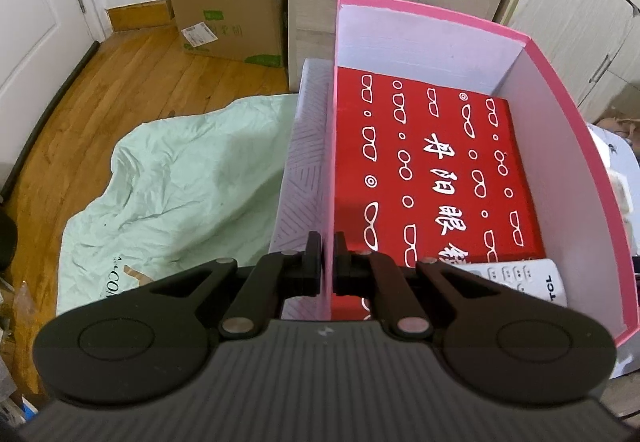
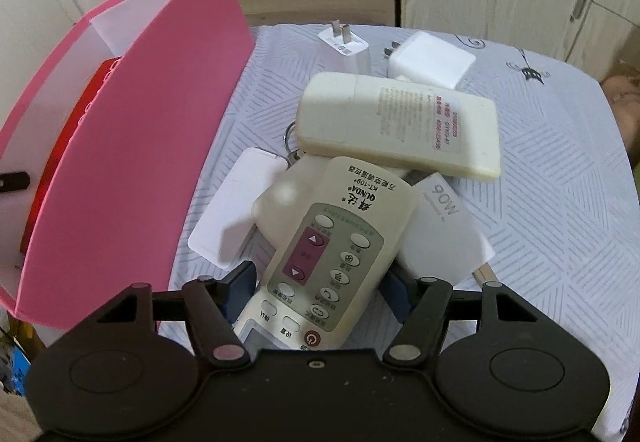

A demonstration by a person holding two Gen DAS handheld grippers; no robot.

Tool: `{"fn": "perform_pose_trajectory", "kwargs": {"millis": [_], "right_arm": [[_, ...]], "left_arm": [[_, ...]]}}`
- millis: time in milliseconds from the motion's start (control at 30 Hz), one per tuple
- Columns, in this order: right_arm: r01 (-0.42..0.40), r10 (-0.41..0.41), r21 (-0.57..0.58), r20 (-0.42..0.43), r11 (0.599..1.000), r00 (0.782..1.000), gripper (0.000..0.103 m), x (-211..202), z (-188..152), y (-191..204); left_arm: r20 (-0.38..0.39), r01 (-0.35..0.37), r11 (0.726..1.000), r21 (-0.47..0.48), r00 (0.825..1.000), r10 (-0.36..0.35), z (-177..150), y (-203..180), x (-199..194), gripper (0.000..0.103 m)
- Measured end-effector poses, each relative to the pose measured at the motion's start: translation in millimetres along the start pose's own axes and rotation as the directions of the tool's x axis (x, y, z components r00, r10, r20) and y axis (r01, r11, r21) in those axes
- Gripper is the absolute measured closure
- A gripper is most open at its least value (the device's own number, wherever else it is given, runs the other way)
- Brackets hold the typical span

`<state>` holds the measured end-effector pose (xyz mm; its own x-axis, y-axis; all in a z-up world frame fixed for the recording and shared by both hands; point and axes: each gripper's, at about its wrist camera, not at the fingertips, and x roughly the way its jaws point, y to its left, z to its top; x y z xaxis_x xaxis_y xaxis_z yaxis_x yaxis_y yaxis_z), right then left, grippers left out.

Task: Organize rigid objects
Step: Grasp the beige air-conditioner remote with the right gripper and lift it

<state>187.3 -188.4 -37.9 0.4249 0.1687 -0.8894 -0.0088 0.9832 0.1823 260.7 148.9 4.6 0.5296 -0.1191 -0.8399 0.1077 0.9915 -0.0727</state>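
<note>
Pink box [image 1: 560, 130] stands on patterned bedcover [image 2: 560, 182], red case [image 1: 432, 170] flat inside w/ a TCL remote [image 1: 532, 278] at its 5 o'clock. Left gripper [image 1: 328, 262] clenched on box's near wall. Pile of remotes & chargers at box's 3 o'clock. QUNDA remote [image 2: 340, 242] lies btwn right gripper [image 2: 316, 290] fingers; jaws wide, can't tell if pads touch. Back-up remote [image 2: 400, 122] at its 12, white plug charger [image 2: 432, 60] beyond.

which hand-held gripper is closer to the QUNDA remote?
Right. The right hand-held gripper straddles the QUNDA remote, one finger on each side. The left hand-held gripper is shut on the pink box's wall, away from the pile.
</note>
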Motion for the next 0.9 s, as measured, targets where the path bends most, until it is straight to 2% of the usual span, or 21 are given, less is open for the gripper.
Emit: {"fn": "perform_pose_trajectory", "kwargs": {"millis": [233, 267, 300, 400, 633, 800, 900], "right_arm": [[-0.015, 0.019, -0.057, 0.069, 0.998, 0.997, 0.049, -19, -6, 0], [-0.025, 0.03, -0.06, 0.079, 0.998, 0.996, 0.054, -22, -6, -2], [-0.036, 0.042, -0.06, 0.094, 0.998, 0.995, 0.065, -26, -6, -3], [-0.086, 0.093, -0.057, 0.12, 0.995, 0.988, 0.079, -34, -4, -5], [-0.161, 0.167, -0.049, 0.166, 0.986, 0.972, 0.082, -49, -4, -7], [-0.198, 0.209, -0.069, 0.237, 0.978, 0.949, 0.082, -66, -3, -2], [-0.227, 0.242, -0.084, 0.283, 0.97, 0.928, 0.082, -78, -2, 3]], "left_arm": [[0.002, -0.006, 1.0, -0.003, 1.0, 0.006, 1, 0, 0, 0.099], [0.003, -0.007, 1.0, 0.002, 1.0, 0.007, 1, -1, 0, 0.099], [0.003, -0.009, 1.0, 0.006, 1.0, 0.009, 1, -1, 0, 0.099], [0.003, -0.01, 1.0, 0.007, 1.0, 0.01, 1, -1, 0, 0.099], [0.002, -0.024, 1.0, 0.013, 1.0, 0.024, 2, -4, 0, 0.099], [0.024, -0.034, 0.999, 0.023, 0.999, 0.033, 1, -6, -2, 0.099], [0.024, -0.032, 0.999, 0.023, 0.999, 0.031, 1, -7, -2, 0.099]]}}
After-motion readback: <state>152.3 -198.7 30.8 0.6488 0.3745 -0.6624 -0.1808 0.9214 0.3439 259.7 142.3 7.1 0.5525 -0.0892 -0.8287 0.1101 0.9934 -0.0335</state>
